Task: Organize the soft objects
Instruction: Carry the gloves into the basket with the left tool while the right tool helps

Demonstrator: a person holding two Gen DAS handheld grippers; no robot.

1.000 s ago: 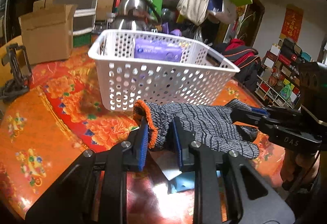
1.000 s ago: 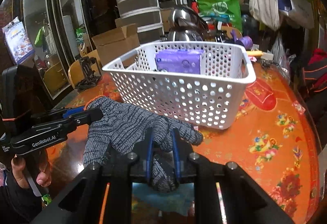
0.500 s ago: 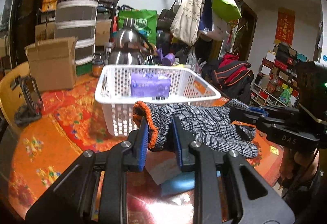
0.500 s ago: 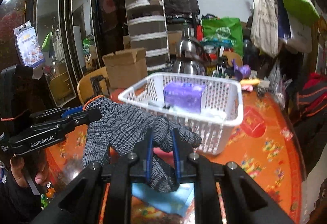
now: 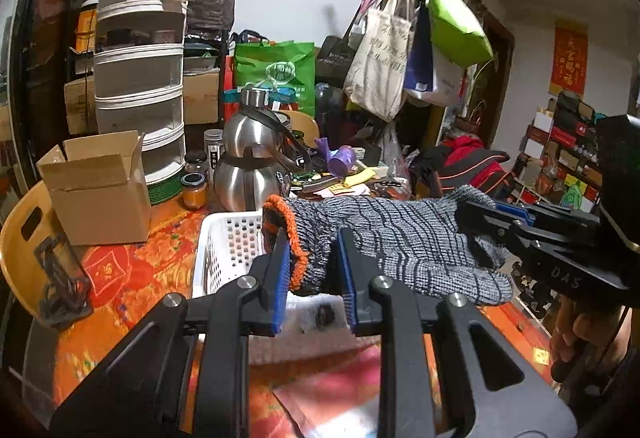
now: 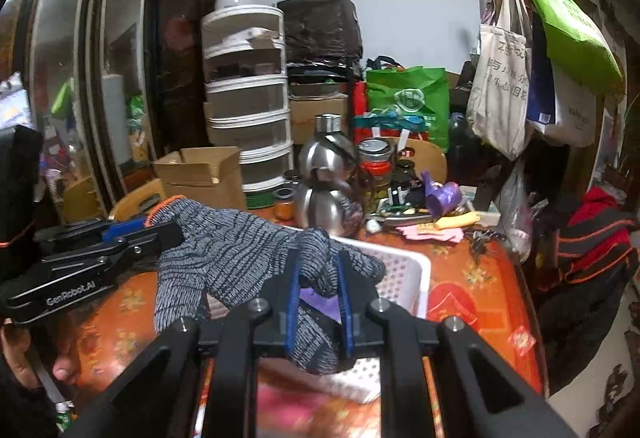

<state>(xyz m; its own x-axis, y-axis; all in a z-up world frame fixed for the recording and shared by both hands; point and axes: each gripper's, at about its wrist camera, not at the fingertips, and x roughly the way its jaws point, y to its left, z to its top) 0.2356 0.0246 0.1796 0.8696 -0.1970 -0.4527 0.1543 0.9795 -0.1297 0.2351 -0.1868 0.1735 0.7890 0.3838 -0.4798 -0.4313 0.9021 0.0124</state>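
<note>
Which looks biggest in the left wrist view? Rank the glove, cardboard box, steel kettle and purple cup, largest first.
1. Glove, though nearness to the camera inflates it.
2. Cardboard box.
3. Steel kettle, not far behind the box.
4. Purple cup, clearly smallest.

The grey knit glove with an orange cuff (image 5: 384,234) hangs stretched between the left tongs (image 5: 311,270) at its cuff and the right tongs (image 6: 318,294) at its fingers, above the white perforated plastic basket (image 5: 224,250) on the floral orange tabletop (image 5: 132,270). Behind the basket stands a steel gourd-shaped kettle (image 5: 250,166); left of it, a brown cardboard box (image 5: 98,186). Something purple, perhaps a packet (image 6: 320,304), lies in the basket.
</note>
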